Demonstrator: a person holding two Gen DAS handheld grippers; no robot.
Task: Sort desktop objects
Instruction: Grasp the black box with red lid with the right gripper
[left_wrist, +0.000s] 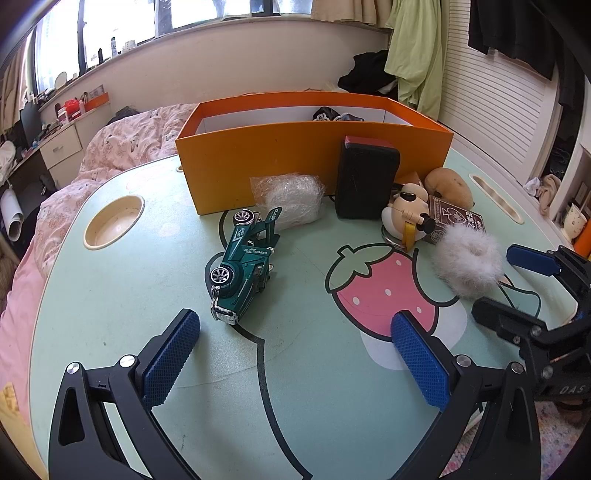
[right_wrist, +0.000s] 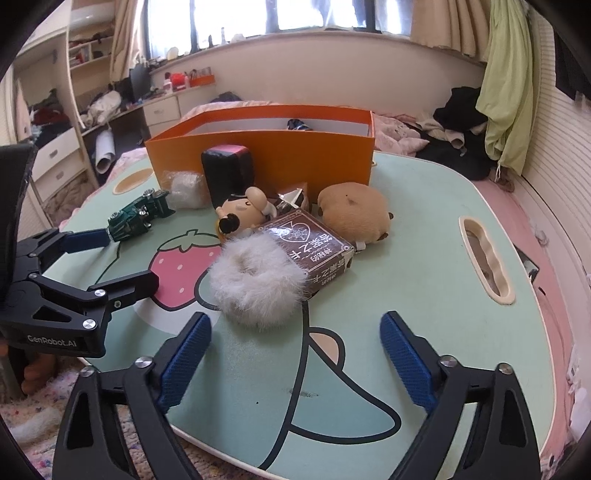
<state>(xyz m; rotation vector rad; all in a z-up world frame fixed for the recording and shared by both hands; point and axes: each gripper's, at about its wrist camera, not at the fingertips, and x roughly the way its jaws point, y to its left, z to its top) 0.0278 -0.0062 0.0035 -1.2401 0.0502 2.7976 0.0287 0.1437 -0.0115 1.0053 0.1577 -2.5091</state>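
The left gripper (left_wrist: 295, 362) is spread wide over the green table (left_wrist: 110, 314), nothing between its blue pads (left_wrist: 170, 362). The right gripper (right_wrist: 295, 365) is just as wide and empty, hovering at the table's near edge.

An orange box (left_wrist: 258, 158) stands at the back of the table, open-topped, with dark items barely visible inside. Crowded against its front wall: a clear plastic wad (left_wrist: 291, 199), a black block (left_wrist: 365, 177) standing upright, a cartoon figurine (right_wrist: 243, 214), a brown plush (right_wrist: 354, 214) and a brown card box (right_wrist: 314, 251). A white fluffy scrunchie (right_wrist: 258, 284) lies just before the right gripper, touching the card box.

A green toy car (left_wrist: 240, 266) lies tipped on its side, wheels facing left, apart from the cluster and just ahead of the left gripper's left pad. Its rear is near the plastic wad.

The table's front half, printed with a strawberry (left_wrist: 384, 288), is bare. A round cup recess (left_wrist: 112, 221) sits at the left edge and a slot handle (right_wrist: 487, 258) at the right. Beyond the table lies a pink bed (left_wrist: 129, 147).
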